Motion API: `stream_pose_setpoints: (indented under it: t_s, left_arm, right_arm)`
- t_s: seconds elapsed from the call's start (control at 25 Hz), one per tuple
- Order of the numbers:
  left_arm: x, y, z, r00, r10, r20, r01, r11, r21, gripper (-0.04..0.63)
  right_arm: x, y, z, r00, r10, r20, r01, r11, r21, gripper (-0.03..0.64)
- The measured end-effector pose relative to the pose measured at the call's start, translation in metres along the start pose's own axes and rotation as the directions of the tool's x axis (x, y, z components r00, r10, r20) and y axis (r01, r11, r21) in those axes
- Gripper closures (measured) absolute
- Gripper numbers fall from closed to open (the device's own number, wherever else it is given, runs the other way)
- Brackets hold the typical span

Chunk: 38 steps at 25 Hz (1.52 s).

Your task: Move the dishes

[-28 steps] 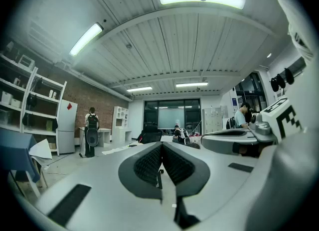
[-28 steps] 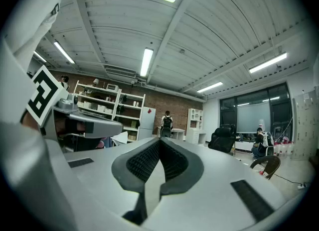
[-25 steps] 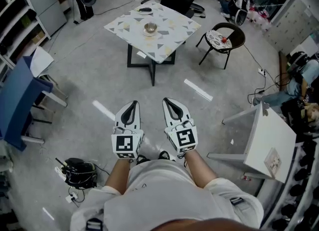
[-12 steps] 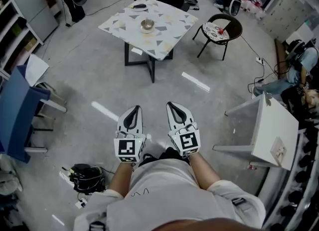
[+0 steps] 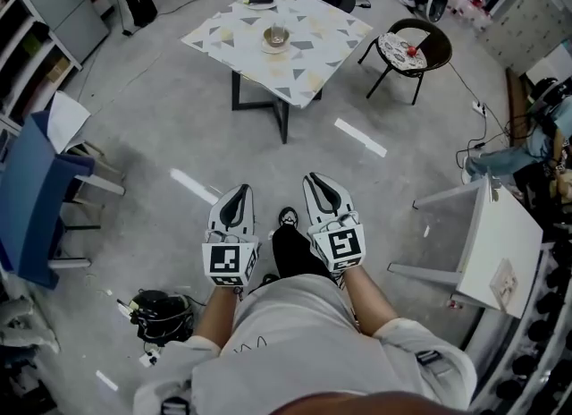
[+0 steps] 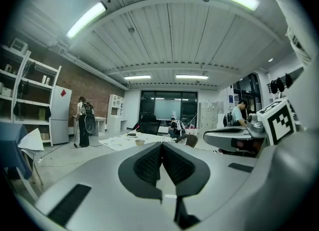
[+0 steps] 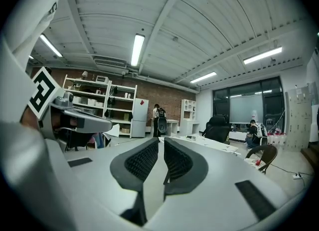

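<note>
- The patterned table [image 5: 313, 42] stands well ahead across open floor. Arrive too fast and a knock on its edge could jolt everything on top.
- The left gripper [image 5: 239, 190] is empty, jaws pressed together. Reach in like that and it shoves rather than grasps.
- The right gripper [image 5: 314, 179] has just been easing open, jaws only a sliver apart with nothing between. That looks too narrow for a rim.
- The small bowl [image 5: 275, 38] sits mid-table, far from both grippers. It looks light, so a one-sided pinch may tip or skid it.
</note>
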<state>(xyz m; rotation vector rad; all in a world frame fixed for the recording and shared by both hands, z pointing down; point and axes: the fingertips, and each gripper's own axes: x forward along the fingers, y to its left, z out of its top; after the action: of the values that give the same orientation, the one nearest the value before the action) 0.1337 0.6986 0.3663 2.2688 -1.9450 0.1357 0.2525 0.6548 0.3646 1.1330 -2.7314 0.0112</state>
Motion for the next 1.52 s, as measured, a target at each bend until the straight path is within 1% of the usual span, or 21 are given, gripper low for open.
stream_pose_setpoints:
  t_s: [0.16, 0.36, 0.56, 0.84, 0.96, 1.16, 1.28, 1.4, 1.52]
  left_arm:
    - [0.048, 0.023, 0.005, 1.0, 0.025, -0.013, -0.024, 0.999, 0.024, 0.575]
    - [0.123, 0.041, 0.018, 0.998, 0.033, -0.049, -0.031, 0.998, 0.047, 0.575]
    - [0.188, 0.047, 0.024, 0.995, 0.049, -0.087, -0.044, 0.997, 0.064, 0.575]
    - [0.251, 0.056, 0.031, 0.99, 0.08, -0.114, -0.073, 0.995, 0.064, 0.575]
    - [0.272, 0.06, 0.034, 0.991, 0.067, -0.115, -0.06, 0.996, 0.067, 0.575]
    - [0.3, 0.071, 0.017, 0.987, 0.047, -0.155, -0.041, 0.998, 0.041, 0.575]
    - [0.324, 0.083, 0.009, 0.986, 0.013, -0.168, -0.009, 1.0, 0.025, 0.575]
    - [0.353, 0.097, 0.003, 0.981, -0.026, -0.192, 0.03, 0.999, 0.014, 0.575]
    - [0.381, 0.118, 0.004, 0.977, -0.063, -0.203, 0.066, 0.998, 0.006, 0.575]
  right_arm:
    - [0.052, -0.031, -0.005, 1.0, 0.031, 0.007, -0.031, 1.0, -0.005, 0.575]
    - [0.111, -0.082, 0.008, 0.999, 0.047, 0.011, -0.047, 0.999, 0.005, 0.56]
    - [0.154, -0.133, 0.007, 0.998, 0.068, -0.01, -0.068, 0.997, 0.03, 0.55]
    - [0.196, -0.191, 0.015, 0.997, 0.074, -0.006, -0.074, 0.997, 0.036, 0.531]
    - [0.208, -0.207, 0.016, 0.998, 0.063, -0.001, -0.063, 0.997, 0.039, 0.531]
    - [0.231, -0.215, -0.001, 0.998, 0.049, -0.04, -0.046, 0.997, 0.064, 0.531]
    - [0.249, -0.22, -0.006, 0.998, 0.031, -0.059, -0.027, 0.997, 0.065, 0.531]
    - [0.271, -0.226, -0.009, 0.996, 0.014, -0.091, -0.007, 0.996, 0.087, 0.522]
    - [0.297, -0.233, -0.013, 0.993, 0.0, -0.12, 0.012, 0.996, 0.092, 0.518]
